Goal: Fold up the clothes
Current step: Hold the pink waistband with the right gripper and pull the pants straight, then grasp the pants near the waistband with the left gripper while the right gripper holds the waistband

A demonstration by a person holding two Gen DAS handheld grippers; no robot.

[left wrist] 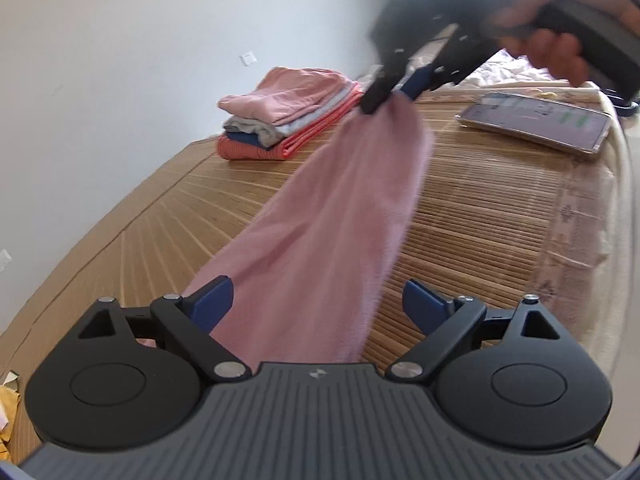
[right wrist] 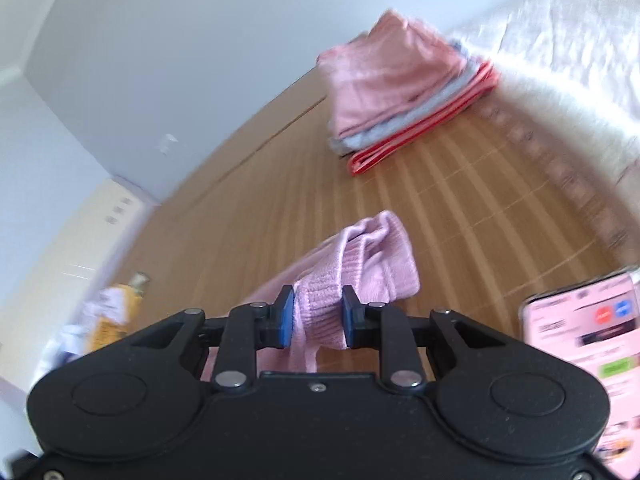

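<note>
Beside the folded stack (left wrist: 286, 120), our right gripper (right wrist: 318, 316) pinches the pink garment (left wrist: 320, 236), blurred; our left gripper (left wrist: 318, 308) spread, cloth's near end hidden beneath it.

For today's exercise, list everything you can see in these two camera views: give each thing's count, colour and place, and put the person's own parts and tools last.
Pink garment: one, pale pink, stretched above the mat between the two grippers.
Stack of folded clothes: one pile, pink on top, then grey, navy, coral at the bottom, far side of the mat.
Woven mat: one, tan, covering the bed.
Phone: one, screen lit, on the mat at the right.
White bedding: rumpled, beyond the mat.
Left gripper: black with blue pads, open, garment between the jaws.
Right gripper: black with blue pads, shut on the garment's ribbed end.
Hand: one, holding the right gripper's handle.
</note>
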